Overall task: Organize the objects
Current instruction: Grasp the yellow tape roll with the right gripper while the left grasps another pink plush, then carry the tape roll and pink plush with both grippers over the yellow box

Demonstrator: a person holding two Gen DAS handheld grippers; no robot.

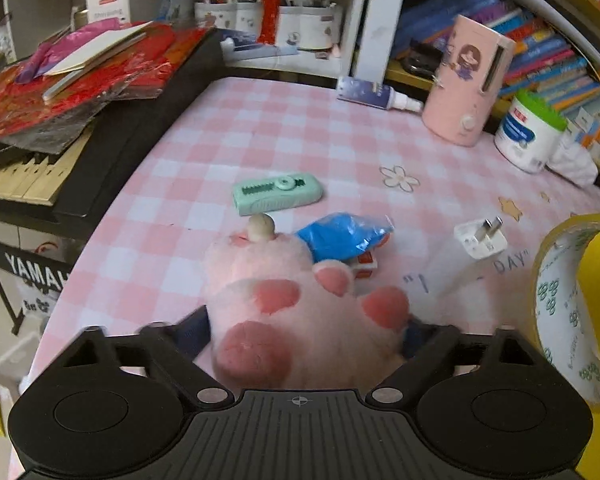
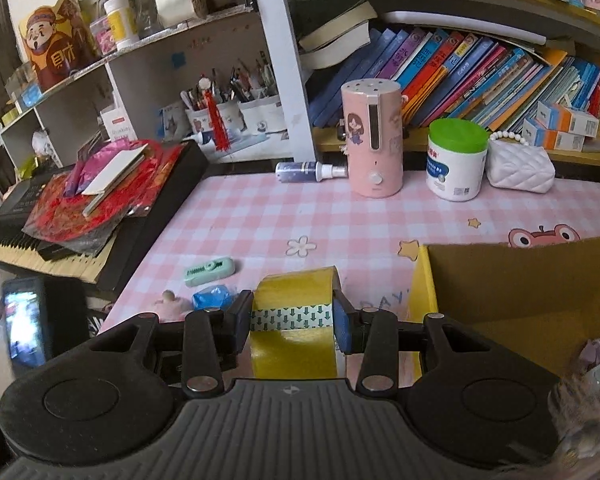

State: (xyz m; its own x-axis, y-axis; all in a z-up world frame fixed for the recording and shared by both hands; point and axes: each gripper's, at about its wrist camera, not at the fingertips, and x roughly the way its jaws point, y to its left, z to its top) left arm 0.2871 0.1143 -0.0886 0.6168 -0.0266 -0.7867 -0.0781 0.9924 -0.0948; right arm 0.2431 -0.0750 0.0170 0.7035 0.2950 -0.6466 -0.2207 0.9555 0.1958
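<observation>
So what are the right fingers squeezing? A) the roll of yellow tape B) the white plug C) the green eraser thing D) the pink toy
A: in the right wrist view the right gripper has its fingers pressed on both sides of the roll of yellow tape.

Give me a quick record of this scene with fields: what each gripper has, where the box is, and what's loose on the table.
left gripper: closed on the pink plush toy
right gripper: closed on the yellow tape roll
cardboard box: open, to the right of the tape roll
loose on checked tablecloth: green correction tape, blue packet, white plug
back of table: pink humidifier, green-lidded tub, spray bottle
</observation>
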